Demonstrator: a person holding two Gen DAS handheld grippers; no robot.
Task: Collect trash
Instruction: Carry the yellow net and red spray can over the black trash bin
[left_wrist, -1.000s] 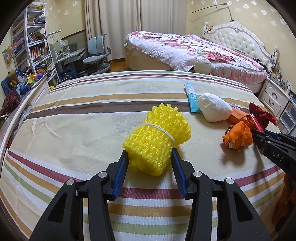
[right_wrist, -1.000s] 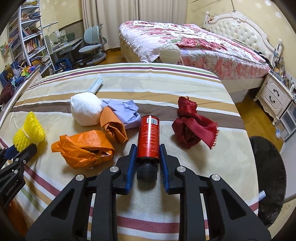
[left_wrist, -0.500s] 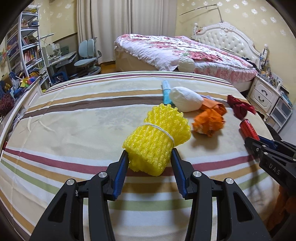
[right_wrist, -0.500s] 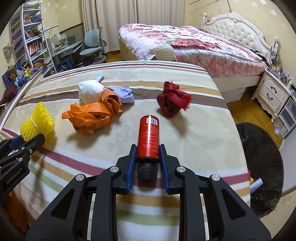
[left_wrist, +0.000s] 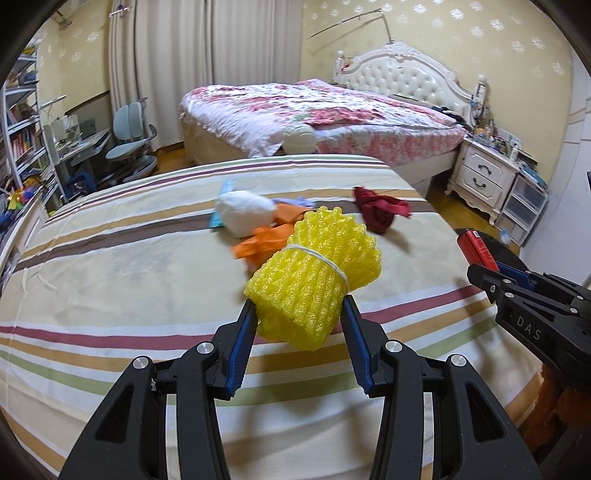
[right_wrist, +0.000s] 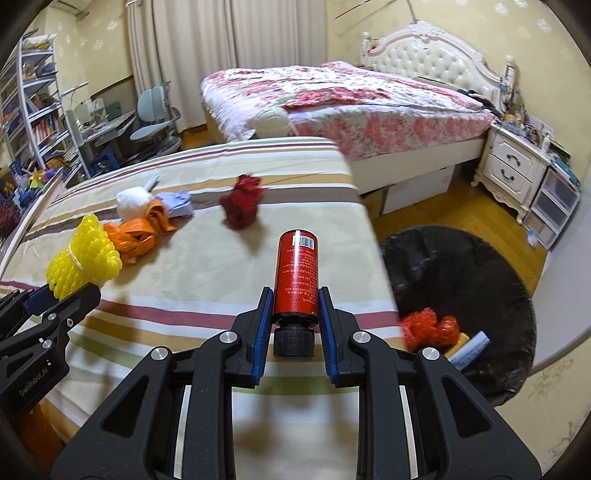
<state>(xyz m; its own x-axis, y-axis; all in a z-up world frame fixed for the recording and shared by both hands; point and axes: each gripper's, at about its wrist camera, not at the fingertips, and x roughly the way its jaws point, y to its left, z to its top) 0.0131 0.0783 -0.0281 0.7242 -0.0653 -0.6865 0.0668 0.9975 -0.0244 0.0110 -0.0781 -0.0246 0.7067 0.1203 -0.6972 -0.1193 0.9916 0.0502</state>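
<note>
My left gripper (left_wrist: 298, 314) is shut on a yellow foam net roll (left_wrist: 314, 280) tied with white string, held above the striped bed cover (left_wrist: 110, 280). It also shows in the right wrist view (right_wrist: 83, 258). My right gripper (right_wrist: 295, 306) is shut on a red bottle (right_wrist: 296, 273) with a black cap, held near the bed's right edge. A black-lined trash bin (right_wrist: 472, 280) stands on the floor to the right, with red wrapping (right_wrist: 430, 325) inside.
On the cover lie an orange bag (right_wrist: 136, 232), a white ball (right_wrist: 133, 201), a lilac cloth (right_wrist: 177, 203) and a dark red cloth (right_wrist: 242, 206). A flowered bed (right_wrist: 351, 96) and a white nightstand (right_wrist: 513, 170) stand behind. Shelves and a desk chair (right_wrist: 155, 118) are at the left.
Both grippers have moved to the right with their loads. The bin has come into fuller view beside the right gripper, and the items on the cover have shifted left and farther off.
</note>
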